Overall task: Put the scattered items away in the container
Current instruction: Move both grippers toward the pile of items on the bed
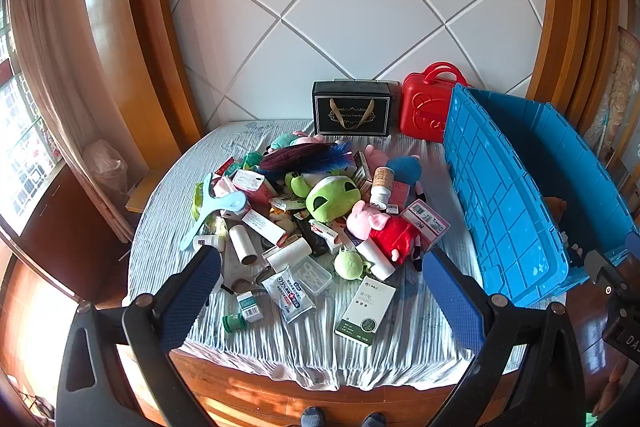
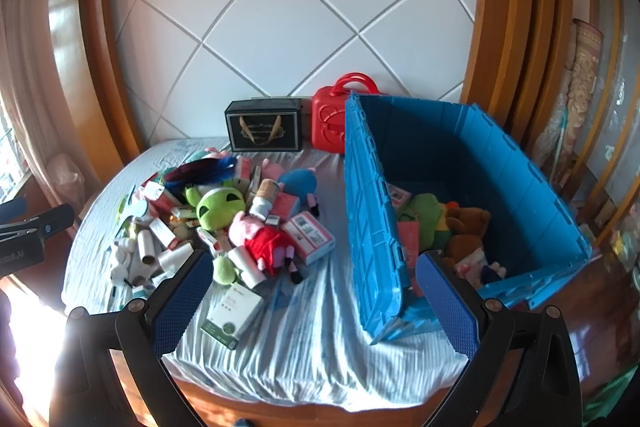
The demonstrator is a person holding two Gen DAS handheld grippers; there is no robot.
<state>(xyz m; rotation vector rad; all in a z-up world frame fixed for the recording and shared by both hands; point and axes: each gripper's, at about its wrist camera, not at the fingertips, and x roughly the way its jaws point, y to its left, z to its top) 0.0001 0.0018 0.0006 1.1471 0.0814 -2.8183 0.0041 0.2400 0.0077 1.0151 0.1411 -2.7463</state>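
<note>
Both tongs hang above the near edge of the bed (image 1: 256,355), and both are spread wide with nothing between the blue pads: the left tongs (image 1: 320,291) look at the heap, the right tongs (image 2: 316,291) look more toward the bin (image 2: 532,183). The heap lies in the middle of the striped sheet: a green plush (image 1: 333,197), a pig doll (image 1: 384,231) in a red dress, paper tubes, small boxes, and a white box (image 1: 366,311) lying nearest, apart from the rest. The blue bin stands at the right side of the bed, its lid flap up on the heap's side. Inside it lie a brown bear (image 2: 466,227), a green toy and some smaller things, perhaps packets. Behind the heap, against the headboard, stand a black box (image 1: 351,108) and a red case (image 1: 430,103).
</note>
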